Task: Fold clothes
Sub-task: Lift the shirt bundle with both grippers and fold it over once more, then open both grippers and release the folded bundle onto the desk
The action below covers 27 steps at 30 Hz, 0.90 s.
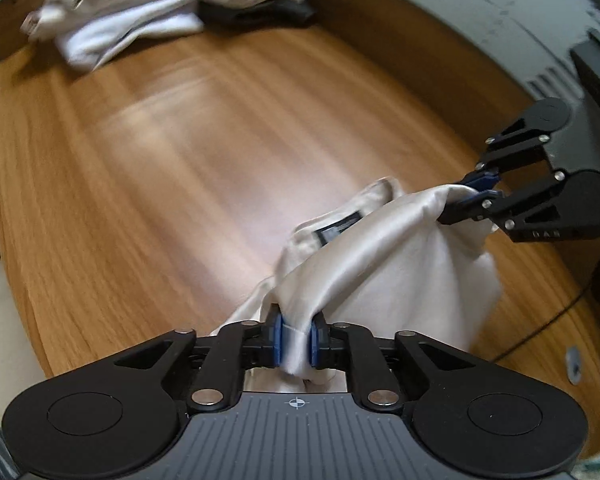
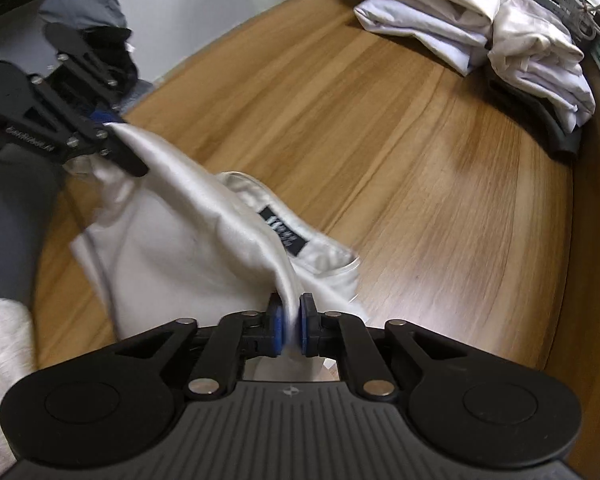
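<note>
My left gripper point(image 1: 296, 340) is clamped on a bunched edge of the white T-shirt point(image 1: 380, 248), and my right gripper point(image 2: 290, 332) pinches another part of the same edge, so the cloth runs taut between them just above the near end of the wooden table point(image 1: 180, 160). The shirt's body sags below that line, with the collar and its dark neck label point(image 2: 284, 232) lying on the far side of it. To do this well, I judge I should keep both grips level and the tension even, so the body settles flat and does not twist. I cannot see where the sleeves or the hem lie, since they drop out of sight under the grippers, and I cannot tell whether the shirt already holds a fold. The label's print is too blurred to read. Farther off, a pile of pale clothes point(image 2: 480, 20) sits at the table's far edge; whether they are neatly folded I cannot make out.
</note>
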### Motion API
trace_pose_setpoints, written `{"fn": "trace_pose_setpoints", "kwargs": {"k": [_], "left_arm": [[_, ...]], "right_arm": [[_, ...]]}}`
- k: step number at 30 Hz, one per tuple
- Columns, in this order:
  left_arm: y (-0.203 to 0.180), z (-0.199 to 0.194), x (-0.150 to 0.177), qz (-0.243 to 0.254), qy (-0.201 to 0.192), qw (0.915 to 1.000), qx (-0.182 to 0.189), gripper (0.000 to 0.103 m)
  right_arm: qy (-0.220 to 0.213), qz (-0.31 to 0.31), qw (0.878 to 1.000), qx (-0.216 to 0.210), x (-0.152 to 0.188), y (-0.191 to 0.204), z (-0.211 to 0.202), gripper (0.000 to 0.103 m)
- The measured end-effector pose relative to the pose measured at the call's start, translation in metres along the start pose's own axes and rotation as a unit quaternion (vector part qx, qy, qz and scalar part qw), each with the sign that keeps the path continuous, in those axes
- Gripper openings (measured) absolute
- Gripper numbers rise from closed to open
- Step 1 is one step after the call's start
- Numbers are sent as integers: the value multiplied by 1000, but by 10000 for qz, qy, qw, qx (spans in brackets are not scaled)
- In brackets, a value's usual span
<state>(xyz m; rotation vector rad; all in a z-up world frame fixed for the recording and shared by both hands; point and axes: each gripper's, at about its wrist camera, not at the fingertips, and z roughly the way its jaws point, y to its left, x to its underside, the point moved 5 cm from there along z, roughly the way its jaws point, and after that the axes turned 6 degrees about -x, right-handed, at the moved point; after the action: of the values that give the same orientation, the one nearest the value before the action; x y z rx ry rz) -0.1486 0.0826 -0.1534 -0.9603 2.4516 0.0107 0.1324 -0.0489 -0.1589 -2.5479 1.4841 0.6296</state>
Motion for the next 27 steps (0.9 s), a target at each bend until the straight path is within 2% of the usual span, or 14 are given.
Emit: {"fn": "trace_pose_setpoints", "kwargs": {"k": [3, 5, 8, 11, 14, 18, 24, 27], "left_arm": [[11, 9, 3, -314, 0, 9994, -128, 28], [18, 15, 6, -522, 0, 9984, -214, 44], [31, 14, 9, -853, -59, 9960, -269, 44], [41, -3, 11, -1079, -220, 9937, -214, 43], [42, -21, 18, -1121, -355, 9927, -283, 43], [29, -30, 23, -1164, -514, 9918, -140, 43], [7, -10, 19, -1197, -518, 9914, 49, 43], [4, 5, 19, -1160, -399, 9924, -113, 42]], "right_arm": [[3, -133, 9995, 296, -1, -4, 20, 25], [-1, -208, 9986, 489, 0, -4, 29, 33], [-98, -215, 9963, 832, 0, -6, 33, 43], [-362, -89, 9931, 1113, -1, -7, 16, 44], [-766, 185, 9918, 1011, -2, -4, -13, 47], [-1088, 540, 9896, 776, 2, 2, -37, 50], [-1177, 816, 9881, 555, 8, 12, -20, 50], [-1120, 905, 9884, 475, 7, 12, 3, 50]]}}
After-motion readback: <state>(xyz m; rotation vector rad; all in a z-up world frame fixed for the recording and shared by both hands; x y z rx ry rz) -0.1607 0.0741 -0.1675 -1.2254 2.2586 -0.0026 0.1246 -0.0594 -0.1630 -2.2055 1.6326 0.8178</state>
